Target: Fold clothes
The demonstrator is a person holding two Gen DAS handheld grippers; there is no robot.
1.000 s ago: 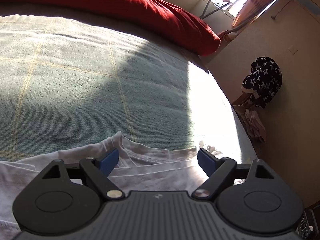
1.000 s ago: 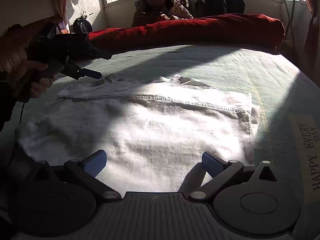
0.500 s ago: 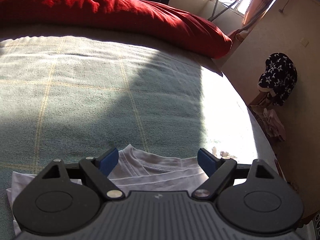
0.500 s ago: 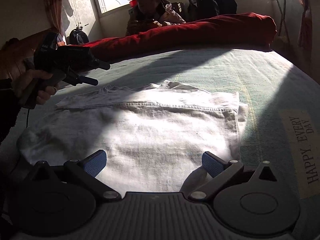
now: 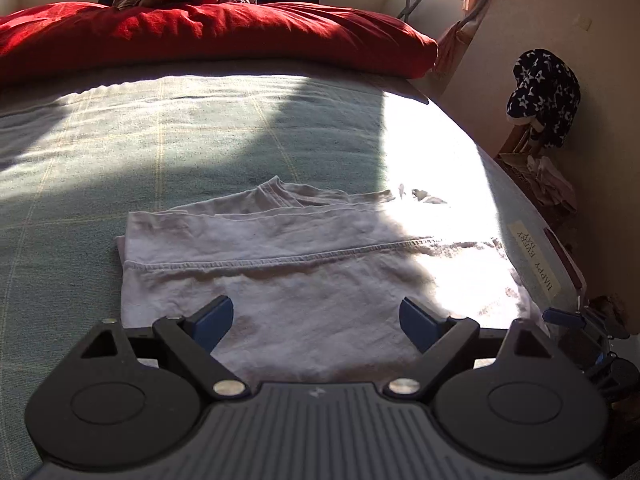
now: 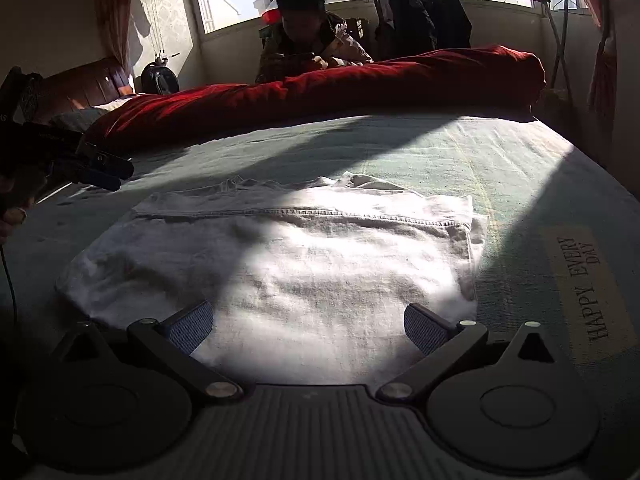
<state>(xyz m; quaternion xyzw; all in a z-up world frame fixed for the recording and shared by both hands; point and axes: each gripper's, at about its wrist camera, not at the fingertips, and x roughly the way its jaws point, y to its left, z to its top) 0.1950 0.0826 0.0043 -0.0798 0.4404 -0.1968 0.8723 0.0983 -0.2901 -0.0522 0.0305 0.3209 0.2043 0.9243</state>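
Partly sun-bleached, the folded shirt.

Harsh window sunlight, deep shadows

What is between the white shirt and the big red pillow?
Only bare green bedspread lies between white shirt and red pillow, seen in both wrist views.

My left camera sits low over the near edge of the shirt, facing across the bed toward the red pillow. My right camera looks the same way from further right, equally close. Both share shirt, bed and pillow.
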